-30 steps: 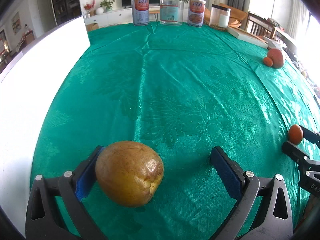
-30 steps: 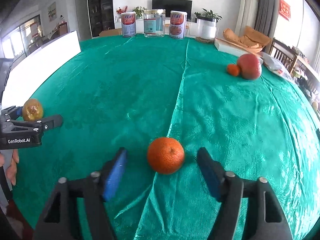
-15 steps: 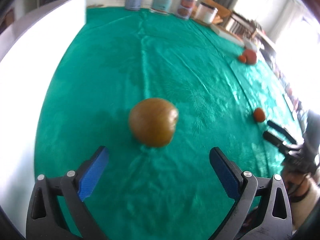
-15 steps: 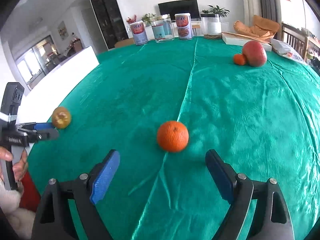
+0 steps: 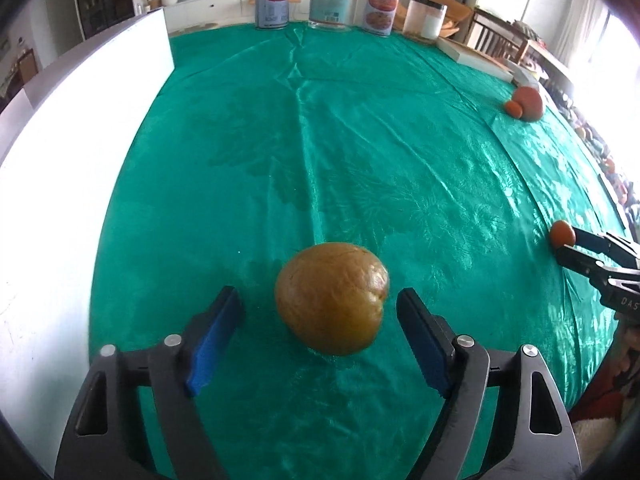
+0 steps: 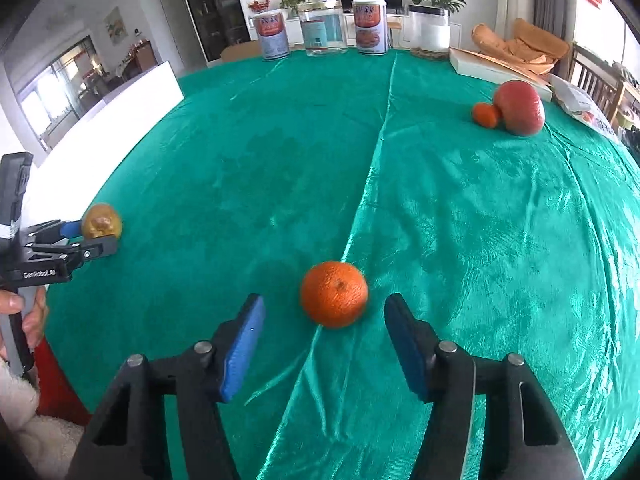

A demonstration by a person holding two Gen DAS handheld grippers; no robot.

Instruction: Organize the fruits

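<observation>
Between the spread fingers of the left gripper (image 5: 320,320), a brown fruit (image 5: 332,298) sits on the green tablecloth (image 5: 340,140), touching neither pad. Off to its right, an orange (image 5: 562,233) sits at the tips of the right gripper.

From the right wrist, the right gripper (image 6: 322,326) stands wide around that orange (image 6: 334,294), untouched. A red fruit (image 6: 519,108) and small orange (image 6: 485,114) lie well apart.

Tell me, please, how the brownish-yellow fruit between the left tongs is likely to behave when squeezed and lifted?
The brownish-yellow fruit looks round, so it may roll on the glossy green cloth if nudged. Its skin looks smooth, so it might slip. The left tongs stand open on either side, not touching it.
</observation>
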